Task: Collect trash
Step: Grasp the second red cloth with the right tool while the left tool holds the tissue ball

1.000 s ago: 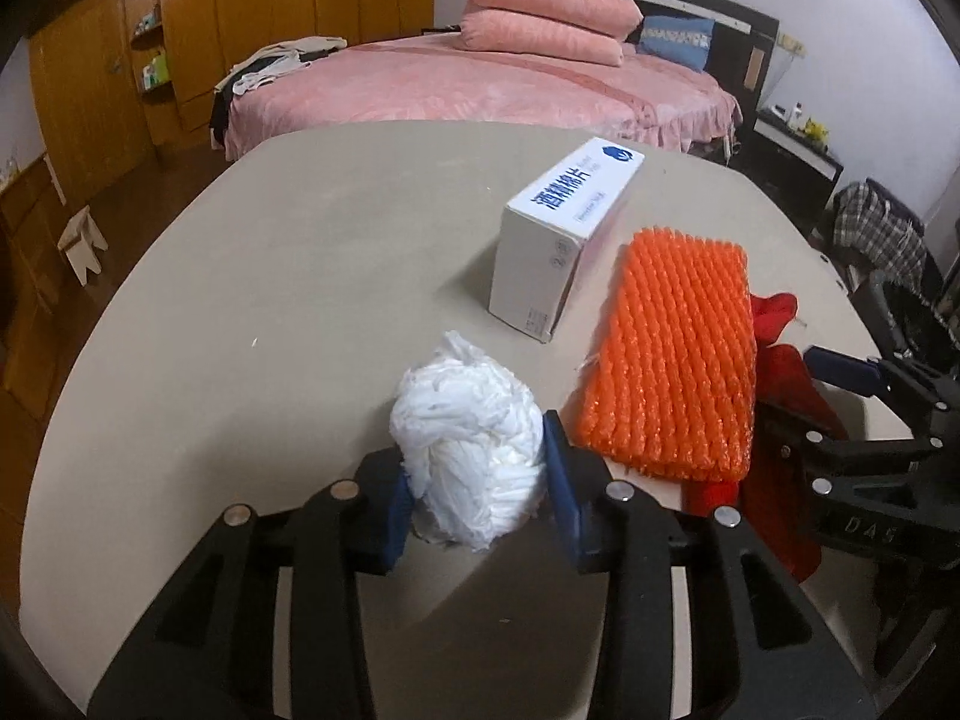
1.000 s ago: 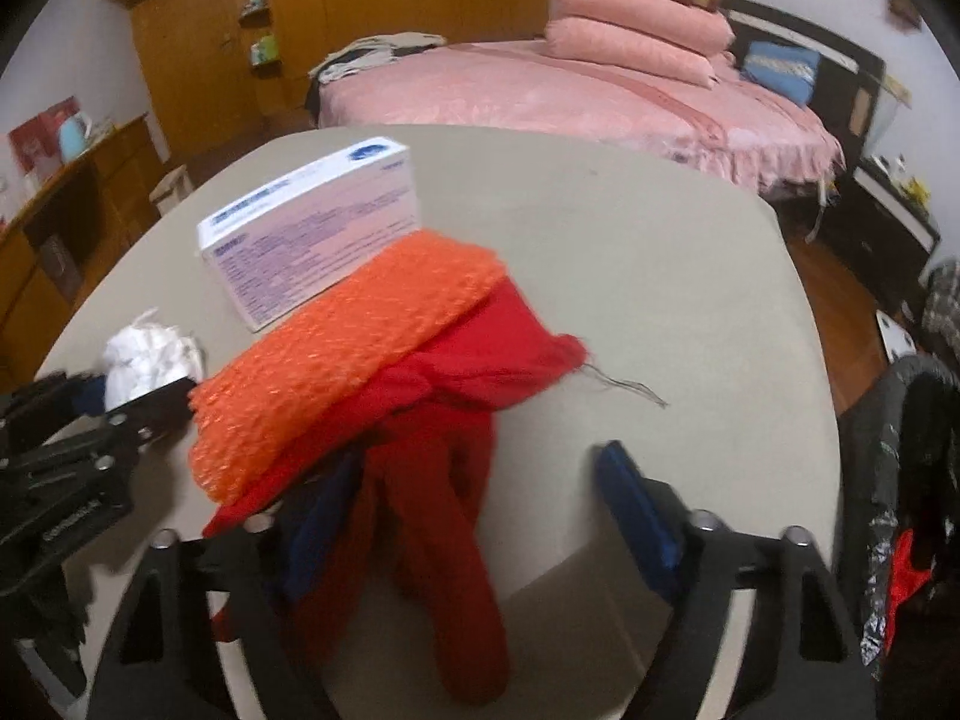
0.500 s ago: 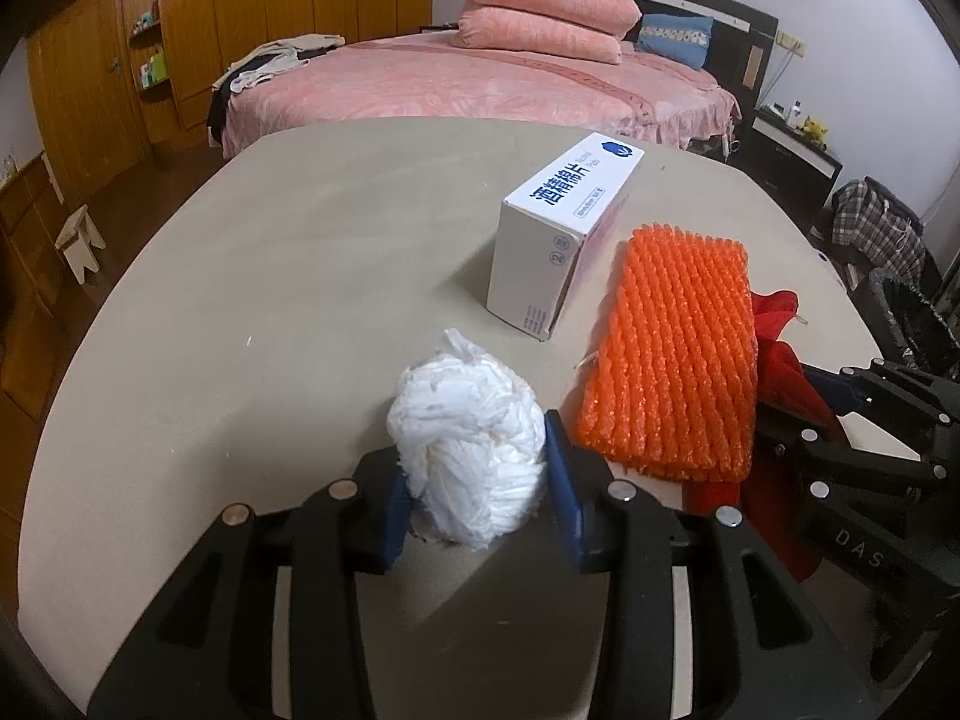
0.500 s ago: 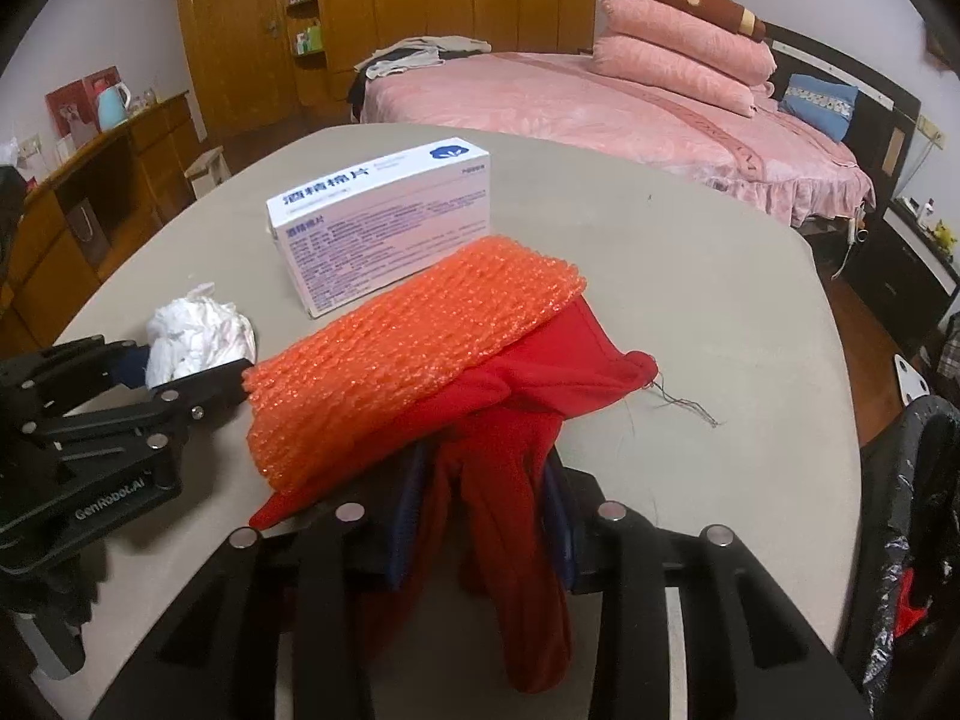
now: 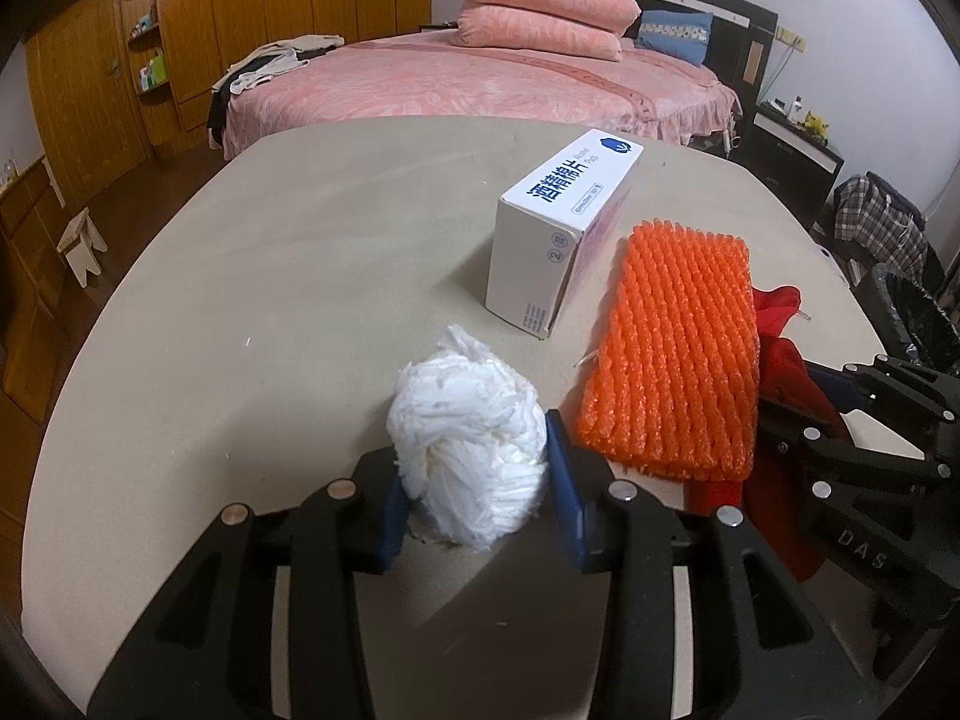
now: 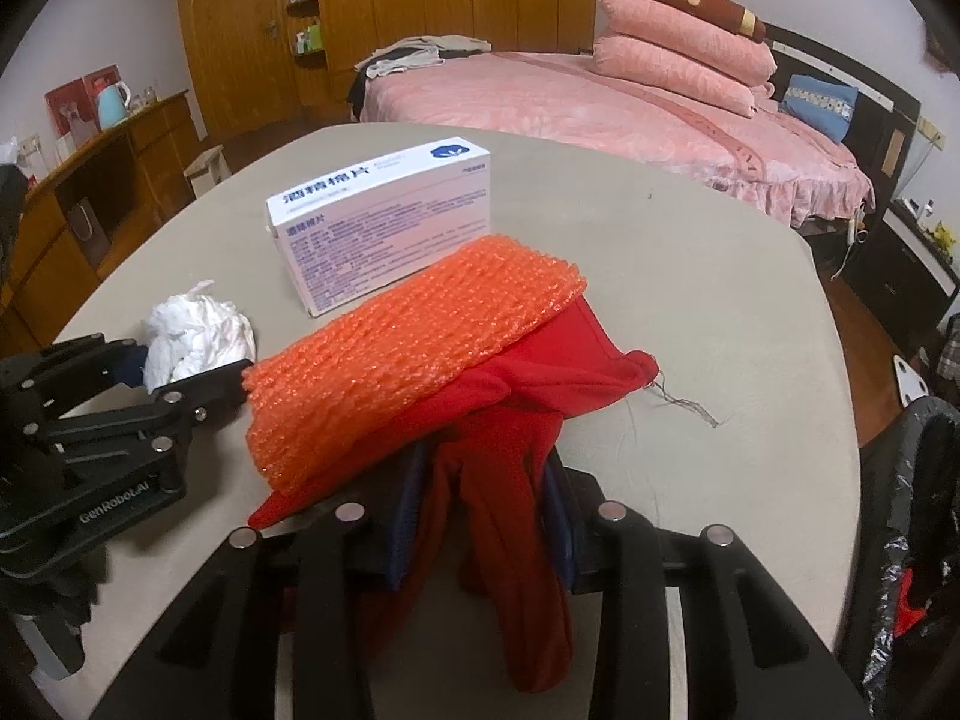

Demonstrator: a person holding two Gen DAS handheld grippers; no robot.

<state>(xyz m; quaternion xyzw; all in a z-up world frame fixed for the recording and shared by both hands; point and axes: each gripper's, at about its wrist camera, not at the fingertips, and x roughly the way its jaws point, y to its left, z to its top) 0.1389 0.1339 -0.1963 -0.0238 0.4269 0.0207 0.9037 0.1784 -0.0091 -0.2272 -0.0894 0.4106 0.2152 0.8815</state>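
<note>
**Both grippers loaded at a round table in a bedroom**

Surface: a round table (image 5: pixel 300 276) with a matte grey-beige top, a few faint specks and scuffs on it. It fills the lower part of both views; the far edge curves away toward the bed.

Left gripper (image 5: pixel 474 492): blue pads pressed in on a crumpled white tissue wad (image 5: pixel 468 438) from both sides. The wad sits at the near side of the table, its underside at or just above the surface; I cannot tell which.

Right gripper (image 6: pixel 480 516): fingers clamped on a hanging fold of red cloth (image 6: pixel 516 456). The cloth's far portion lies on the table, a loose thread trailing off its right corner.

On top of the red cloth lies an orange foam net sleeve (image 5: pixel 678 348), flat, overlapping the cloth's left part. Just beside it, on the far left, stands a white box (image 5: pixel 558 240) with blue Chinese lettering, resting on a long side. The tissue wad is near the box's closest corner, apart from it.

Room: a pink bed (image 6: pixel 570 96) behind the table, stacked pink pillows (image 5: pixel 540 24) with a brown dotted bolster on top and a blue cushion beside them. Clothes heaped on the bed's left end. Wooden wardrobes (image 6: pixel 420 12) along the back wall, a low wooden cabinet at left carrying a pale blue kettle (image 6: pixel 114 105). A black trash bag (image 6: pixel 918 540) sits at the table's right edge.
</note>
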